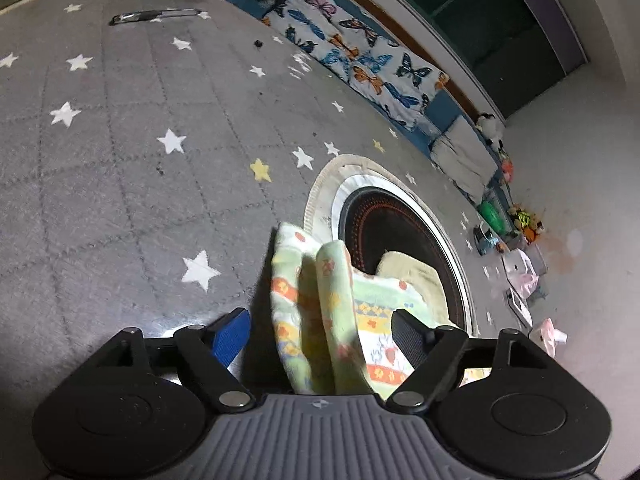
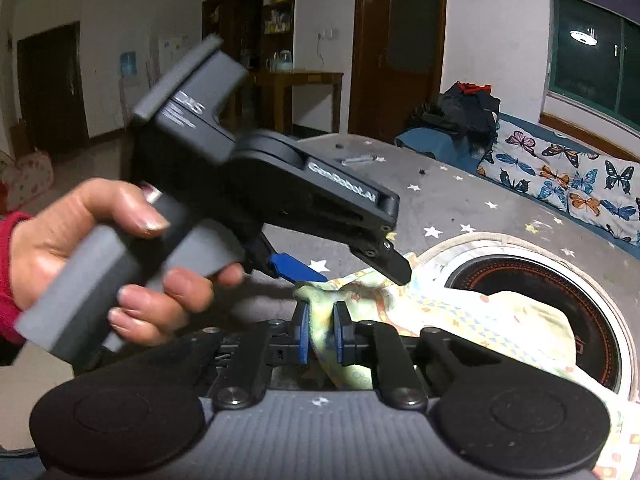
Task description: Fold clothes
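A pale green and yellow patterned garment (image 1: 320, 304) lies bunched on the grey star-print table cover (image 1: 120, 160), partly over a round black cooktop. My left gripper (image 1: 320, 324) is open, its fingers either side of a raised fold of the garment without closing on it. It also shows in the right wrist view (image 2: 352, 268), held by a hand just above the cloth. My right gripper (image 2: 320, 326) is shut on a bunched edge of the garment (image 2: 440, 312), the blue pads pinching the cloth.
The round black cooktop (image 1: 400, 232) with a white rim is set into the table. A pen (image 1: 156, 16) lies at the far side. A butterfly-print cushion (image 1: 360, 52) and a bench with toys run along the wall beyond the table.
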Tool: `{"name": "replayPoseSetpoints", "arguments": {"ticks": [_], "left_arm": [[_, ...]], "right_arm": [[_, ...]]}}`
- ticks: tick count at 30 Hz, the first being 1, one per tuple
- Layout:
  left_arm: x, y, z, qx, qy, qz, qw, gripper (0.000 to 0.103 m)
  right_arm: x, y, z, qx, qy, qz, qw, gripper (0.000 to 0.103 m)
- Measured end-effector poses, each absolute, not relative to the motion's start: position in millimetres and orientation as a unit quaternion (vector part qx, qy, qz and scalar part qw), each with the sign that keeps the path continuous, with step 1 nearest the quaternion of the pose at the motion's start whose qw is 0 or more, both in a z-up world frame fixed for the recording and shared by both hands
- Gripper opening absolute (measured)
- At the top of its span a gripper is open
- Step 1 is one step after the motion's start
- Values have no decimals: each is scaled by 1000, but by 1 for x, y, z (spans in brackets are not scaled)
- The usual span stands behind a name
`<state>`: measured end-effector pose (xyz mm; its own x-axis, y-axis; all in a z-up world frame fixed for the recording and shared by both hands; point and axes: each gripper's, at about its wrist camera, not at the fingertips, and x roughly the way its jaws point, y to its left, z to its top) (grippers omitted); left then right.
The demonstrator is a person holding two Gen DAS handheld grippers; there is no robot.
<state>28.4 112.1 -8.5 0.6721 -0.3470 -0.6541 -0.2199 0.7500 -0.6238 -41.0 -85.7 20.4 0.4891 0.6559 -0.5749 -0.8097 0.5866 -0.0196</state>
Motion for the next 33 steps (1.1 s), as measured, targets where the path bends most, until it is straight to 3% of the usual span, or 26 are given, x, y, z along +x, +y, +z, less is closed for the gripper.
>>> {"name": "replayPoseSetpoints", "arguments": {"ticks": [2, 3, 5, 8, 20, 23, 27, 33], "left_arm": [[29, 111, -12, -360, 408, -43, 838, 61], [30, 110, -14, -365, 410, -46, 835, 58], [30, 110, -19, -372, 417, -44, 828, 30], [29, 111, -24, -377, 423, -37, 823, 12], [25, 105, -22, -344, 418, -38, 840, 10], [27, 104, -22, -340, 419, -39, 841, 10], [28, 103, -20, -331, 421, -39, 844, 11], [28, 101, -19, -324, 422, -39, 846, 11]], "right_arm": [[-44, -89, 22, -144, 261, 435, 849, 11], [-45, -89, 22, -144, 260, 437, 849, 11], [-46, -87, 21, -143, 260, 440, 847, 11], [-48, -90, 19, -140, 261, 440, 848, 12], [-4, -188, 11, -80, 296, 270, 913, 21], [13, -219, 6, -78, 300, 200, 929, 29], [38, -259, -3, -49, 306, 134, 941, 54], [69, -285, -20, 13, 336, 123, 934, 55]]}}
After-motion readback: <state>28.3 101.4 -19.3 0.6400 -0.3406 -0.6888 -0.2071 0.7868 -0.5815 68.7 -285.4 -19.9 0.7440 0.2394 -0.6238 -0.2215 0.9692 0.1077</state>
